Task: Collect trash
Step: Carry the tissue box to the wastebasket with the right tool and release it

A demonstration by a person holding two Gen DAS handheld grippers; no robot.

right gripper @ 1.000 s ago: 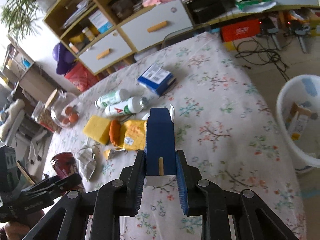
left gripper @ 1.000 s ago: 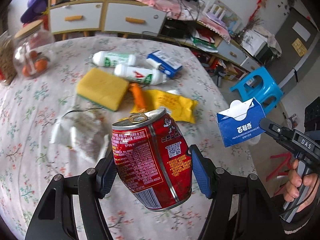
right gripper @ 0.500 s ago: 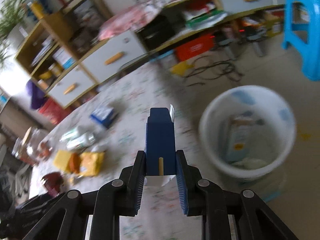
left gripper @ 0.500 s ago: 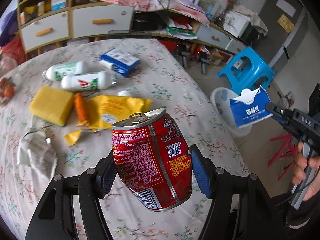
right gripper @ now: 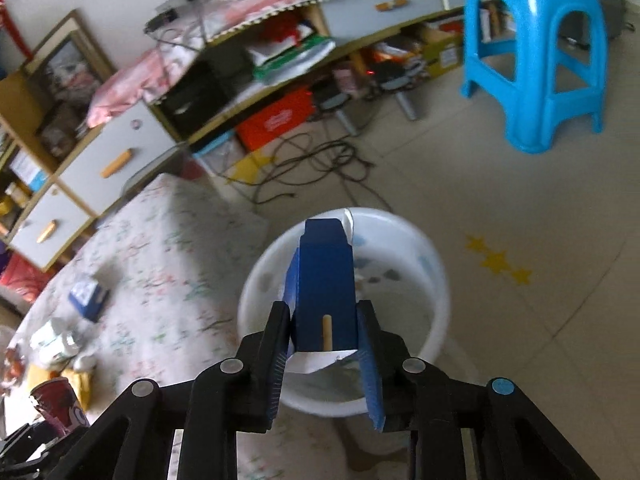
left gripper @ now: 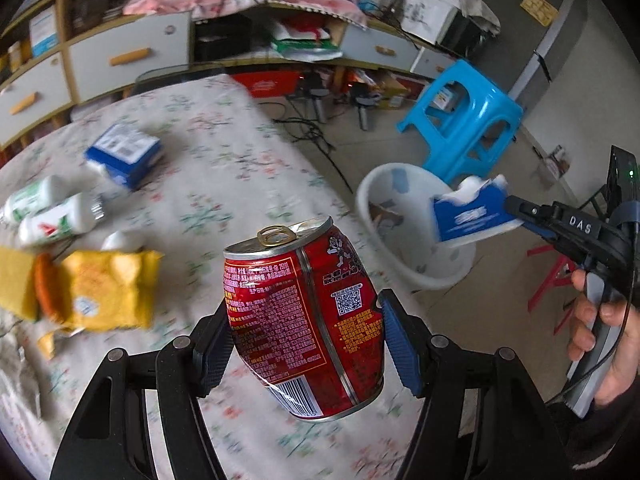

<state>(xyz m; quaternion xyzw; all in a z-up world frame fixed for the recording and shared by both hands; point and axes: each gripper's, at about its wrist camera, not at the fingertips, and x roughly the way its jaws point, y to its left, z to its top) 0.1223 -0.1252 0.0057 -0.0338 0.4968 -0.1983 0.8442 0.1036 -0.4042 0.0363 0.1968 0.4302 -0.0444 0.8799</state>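
Swung from over the table (left gripper: 224, 168), right gripper (right gripper: 324, 344) hangs above the bin (right gripper: 432, 280), jaws just widening around the carton (right gripper: 326, 280); left gripper (left gripper: 304, 344) clamps the can (left gripper: 304, 320).

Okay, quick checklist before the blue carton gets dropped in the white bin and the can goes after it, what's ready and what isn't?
1. Blue carton over the white bin: ok, the bin's opening lies straight beyond it.
2. Right gripper letting go: ok, its jaws have just been opening, carton between them.
3. Carton fully free of the pads: cannot tell.
4. Room in the bin: ok, only a few scraps show inside.
5. Red can secure in the left gripper: ok, both pads press its sides.
6. Can over the bin: not ok, it hangs above the floral tablecloth.
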